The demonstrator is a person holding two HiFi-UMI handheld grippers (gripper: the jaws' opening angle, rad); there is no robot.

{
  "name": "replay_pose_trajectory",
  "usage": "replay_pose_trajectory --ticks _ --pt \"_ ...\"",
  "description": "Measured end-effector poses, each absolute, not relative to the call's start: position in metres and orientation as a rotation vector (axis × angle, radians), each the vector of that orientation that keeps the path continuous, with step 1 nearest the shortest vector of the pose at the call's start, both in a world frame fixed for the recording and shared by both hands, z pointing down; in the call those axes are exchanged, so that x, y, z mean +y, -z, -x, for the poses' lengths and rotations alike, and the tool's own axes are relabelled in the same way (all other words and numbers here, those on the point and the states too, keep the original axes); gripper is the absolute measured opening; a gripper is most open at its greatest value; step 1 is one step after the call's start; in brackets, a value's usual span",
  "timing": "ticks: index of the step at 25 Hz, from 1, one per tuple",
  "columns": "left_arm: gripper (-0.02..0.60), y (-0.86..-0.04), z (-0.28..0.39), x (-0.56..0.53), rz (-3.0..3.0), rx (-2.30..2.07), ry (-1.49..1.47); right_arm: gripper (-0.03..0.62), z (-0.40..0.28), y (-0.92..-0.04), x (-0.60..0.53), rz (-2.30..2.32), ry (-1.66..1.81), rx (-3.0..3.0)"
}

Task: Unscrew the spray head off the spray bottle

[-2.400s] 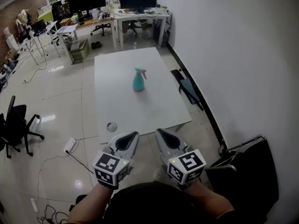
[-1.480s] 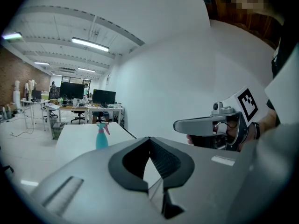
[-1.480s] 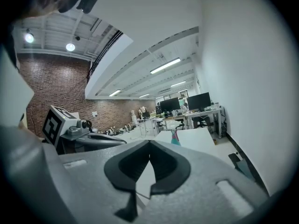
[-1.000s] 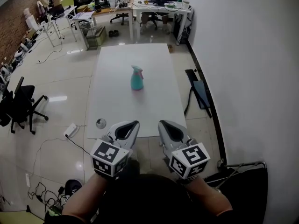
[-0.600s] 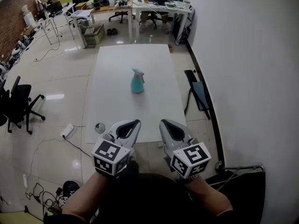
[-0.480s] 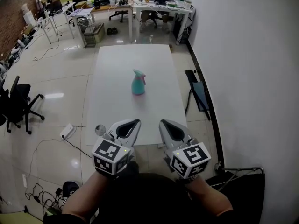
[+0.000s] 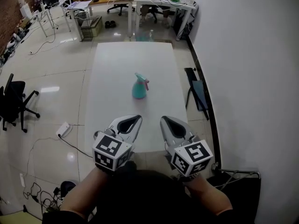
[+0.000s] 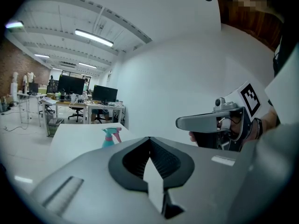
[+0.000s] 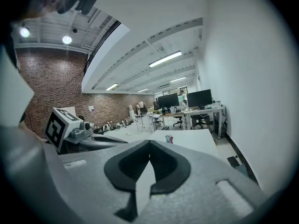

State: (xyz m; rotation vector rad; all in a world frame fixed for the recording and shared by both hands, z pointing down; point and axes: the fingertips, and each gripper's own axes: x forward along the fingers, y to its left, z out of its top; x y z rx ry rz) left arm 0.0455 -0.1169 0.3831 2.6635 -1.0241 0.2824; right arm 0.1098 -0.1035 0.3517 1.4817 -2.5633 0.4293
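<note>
A teal spray bottle [image 7: 138,88] with a pink-and-teal spray head stands upright near the middle of the white table [image 7: 112,69]. It shows small in the left gripper view [image 8: 109,137] and tiny in the right gripper view [image 9: 169,139]. My left gripper [image 7: 132,119] and right gripper [image 7: 164,120] hover side by side over the table's near edge, well short of the bottle. Both are shut with nothing between the jaws.
A small round object [image 7: 96,135] lies at the table's near left corner. A white wall runs along the right, with a dark folded item [image 7: 198,94] on the floor beside the table. Desks [image 7: 159,1] with monitors stand beyond; an office chair [image 7: 14,106] stands at left.
The view has advanced toward the table: the bottle sits closer and lower in the picture, and both grippers now reach over the table's near edge. Jaws stayed shut.
</note>
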Motion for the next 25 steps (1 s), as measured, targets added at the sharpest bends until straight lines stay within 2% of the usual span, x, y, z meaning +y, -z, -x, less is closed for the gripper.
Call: replay_pose_trajectory --ticks 25 --pt "0.017 -0.399 -0.022 -0.206 -2.646 -0.873 -0.245 -0.008 -0.085 -0.368 -0.211 -1.427 -0.388 -2.361"
